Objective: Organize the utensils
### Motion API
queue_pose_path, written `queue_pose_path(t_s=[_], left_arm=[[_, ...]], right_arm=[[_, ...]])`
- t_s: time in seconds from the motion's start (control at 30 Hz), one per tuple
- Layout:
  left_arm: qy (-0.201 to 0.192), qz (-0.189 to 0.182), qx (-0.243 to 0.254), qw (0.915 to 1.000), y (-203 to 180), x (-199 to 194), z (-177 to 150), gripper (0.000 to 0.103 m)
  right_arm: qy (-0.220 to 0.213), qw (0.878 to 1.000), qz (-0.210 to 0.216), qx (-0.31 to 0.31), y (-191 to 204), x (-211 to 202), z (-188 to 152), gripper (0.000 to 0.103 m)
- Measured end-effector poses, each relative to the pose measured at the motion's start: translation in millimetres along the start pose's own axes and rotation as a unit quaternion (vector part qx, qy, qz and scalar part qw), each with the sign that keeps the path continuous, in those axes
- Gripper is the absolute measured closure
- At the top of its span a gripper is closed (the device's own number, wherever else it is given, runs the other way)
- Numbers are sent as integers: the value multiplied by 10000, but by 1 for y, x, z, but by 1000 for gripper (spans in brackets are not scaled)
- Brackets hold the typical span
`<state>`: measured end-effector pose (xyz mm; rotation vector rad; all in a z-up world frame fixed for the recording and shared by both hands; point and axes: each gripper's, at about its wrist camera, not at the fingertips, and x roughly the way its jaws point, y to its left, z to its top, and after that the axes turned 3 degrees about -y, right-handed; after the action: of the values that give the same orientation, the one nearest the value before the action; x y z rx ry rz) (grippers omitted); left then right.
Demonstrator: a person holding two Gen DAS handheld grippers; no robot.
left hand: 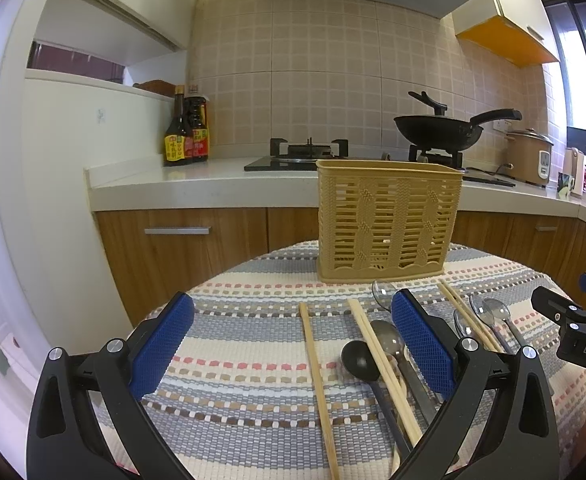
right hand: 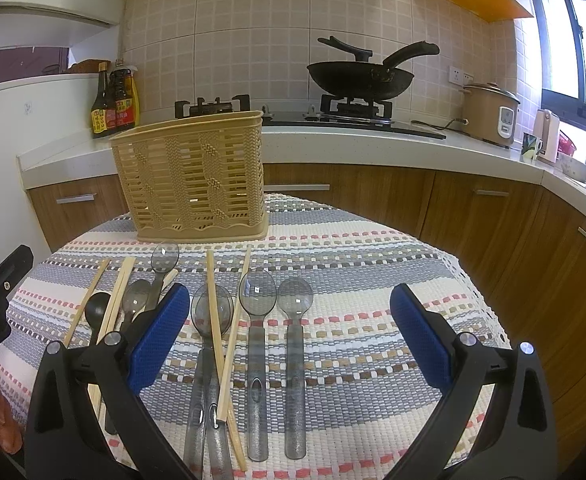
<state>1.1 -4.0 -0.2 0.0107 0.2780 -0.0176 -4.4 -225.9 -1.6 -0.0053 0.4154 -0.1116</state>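
Both your grippers hover over the cloth [right hand: 373,248] with fingers spread wide and nothing between them: the left gripper [left hand: 293,344] at the bottom of its view, the right gripper [right hand: 289,338] at the bottom of its own. The basket [right hand: 191,178] stands upright at upper left of the right view, apparently empty, and all the utensils lie loose in front of it. Your easiest start looks like the 2 clear spoons [right hand: 295,320] at lower centre of the right view, lying side by side just apart and free of any chopstick. Drop the right fingers astride 1 handle, not the bowl, and lift it level. Leave the crossed chopsticks [right hand: 223,332] over the neighbouring spoons for later; pulling there would likely scatter the pile.
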Motion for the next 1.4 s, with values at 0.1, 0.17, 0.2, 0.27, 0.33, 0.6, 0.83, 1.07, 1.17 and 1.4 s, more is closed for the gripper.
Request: queue_pose_path(t_s=[0.1, 0.17, 0.2, 0.27, 0.33, 0.6, 0.83, 1.07, 1.17, 1.4], left_arm=[[-4, -4, -2, 10000, 0, 0, 0, 7], [0, -4, 2, 10000, 0, 0, 0, 7], [3, -5, 3, 10000, 0, 0, 0, 7], [6, -6, -4, 10000, 0, 0, 0, 7], [-2, -5, -3, 10000, 0, 0, -1, 7], [-2, -2, -3, 10000, 0, 0, 0, 7], [-5, -2, -1, 10000, 0, 0, 0, 7], [0, -3, -2, 10000, 0, 0, 0, 7], [0, -3, -3, 10000, 0, 0, 0, 7], [-17, 3, 0, 10000, 0, 0, 0, 7]], right_arm=[[2, 10000, 3, -1, 0, 0, 0, 8], [3, 10000, 1, -4, 0, 0, 0, 8], [2, 10000, 0, -2, 0, 0, 0, 8], [1, 10000, -1, -5, 0, 0, 0, 8], [-2, 10000, -1, -5, 0, 0, 0, 8], [-1, 10000, -6, -30, 1, 0, 0, 8], [-5, 10000, -19, -57, 3, 0, -1, 8], [-6, 10000, -30, -65, 3, -1, -1, 8], [-9, 10000, -43, -76, 4, -1, 0, 8], [11, 9999, -60, -86, 4, 0, 0, 8]])
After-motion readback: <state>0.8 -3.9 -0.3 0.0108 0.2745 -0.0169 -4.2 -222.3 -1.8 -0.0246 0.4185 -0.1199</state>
